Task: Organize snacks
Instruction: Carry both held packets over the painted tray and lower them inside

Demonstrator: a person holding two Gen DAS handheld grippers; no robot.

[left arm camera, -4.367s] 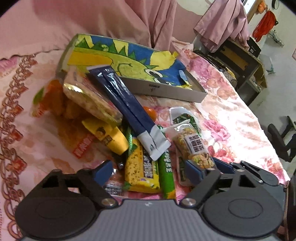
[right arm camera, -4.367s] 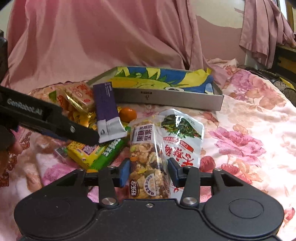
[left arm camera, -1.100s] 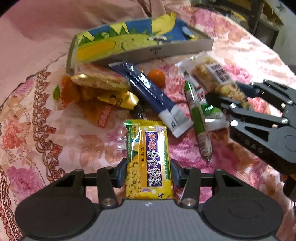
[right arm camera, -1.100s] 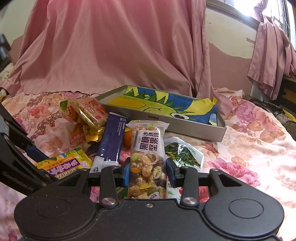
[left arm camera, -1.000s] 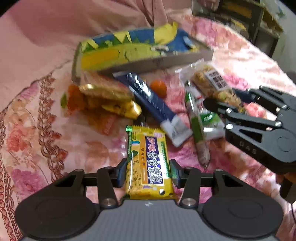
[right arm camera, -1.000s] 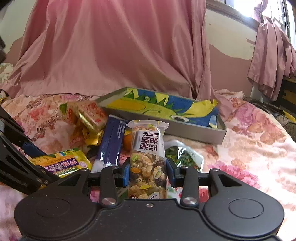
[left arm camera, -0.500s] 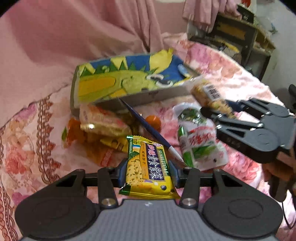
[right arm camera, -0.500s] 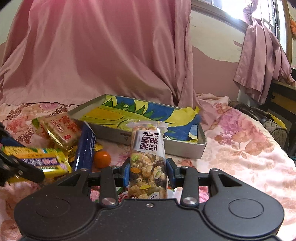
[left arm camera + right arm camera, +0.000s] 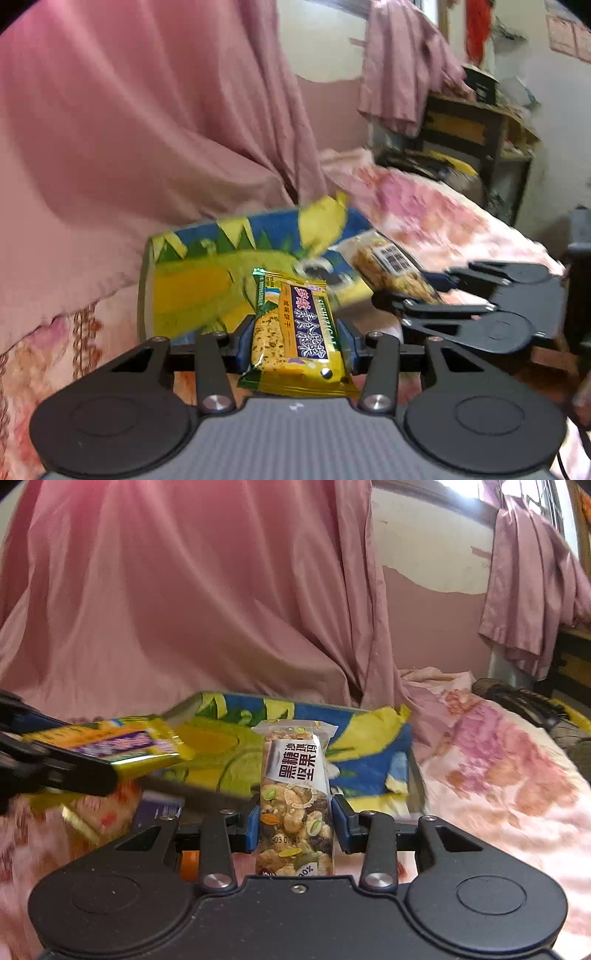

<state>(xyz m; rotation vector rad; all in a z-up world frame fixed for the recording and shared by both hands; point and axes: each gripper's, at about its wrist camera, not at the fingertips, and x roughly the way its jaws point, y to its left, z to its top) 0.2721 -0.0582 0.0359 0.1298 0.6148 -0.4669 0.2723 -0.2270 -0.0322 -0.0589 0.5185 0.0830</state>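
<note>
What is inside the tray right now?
The tray holds only a crumpled dinosaur-print sheet as far as visible; the held nut bar and yellow cracker packet hide parts of it.

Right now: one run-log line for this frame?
left gripper: shut on yellow cracker pack | right gripper: shut on nut bar | both lifted near dinosaur tray
</note>
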